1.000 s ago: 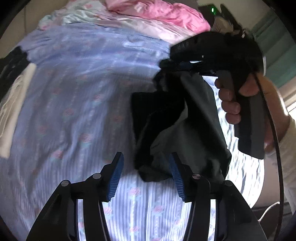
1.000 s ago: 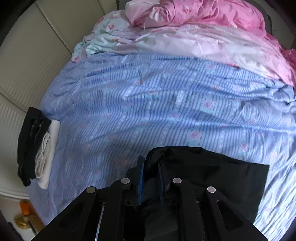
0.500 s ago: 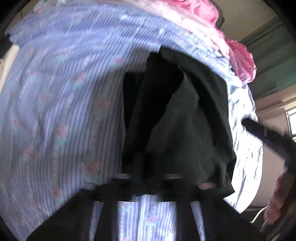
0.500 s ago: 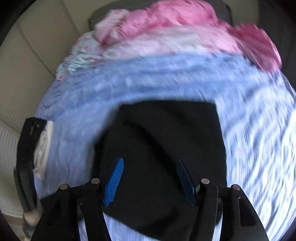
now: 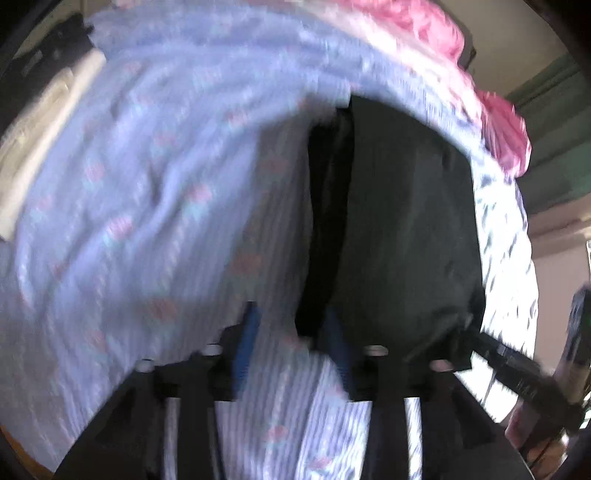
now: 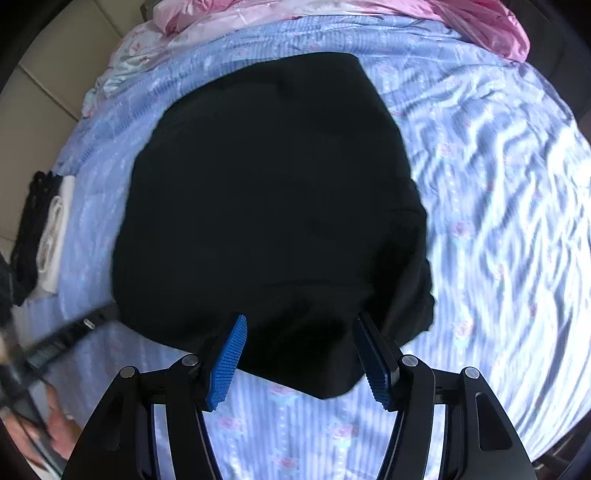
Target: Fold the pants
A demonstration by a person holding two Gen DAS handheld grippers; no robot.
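The black pants [image 6: 273,192] lie in a folded heap on the blue flowered bedsheet [image 6: 498,184]. In the left wrist view the pants [image 5: 399,229] lie ahead and to the right. My right gripper [image 6: 299,350] is open and empty, its blue pads just over the near edge of the pants. My left gripper [image 5: 291,339] is open and empty over the sheet [image 5: 147,184], at the near left corner of the pants; this view is blurred. The left gripper also shows at the left edge of the right wrist view [image 6: 66,336].
A pink and pale quilt [image 6: 332,14] is bunched at the far end of the bed. A stack of folded black and white clothes [image 6: 44,236] lies at the left edge of the bed. Beige wall panels [image 6: 44,74] stand to the left.
My right gripper let go of the pants and opened. The pants dropped from hanging to lying on the sheet. Both grippers pulled back toward the near edge.
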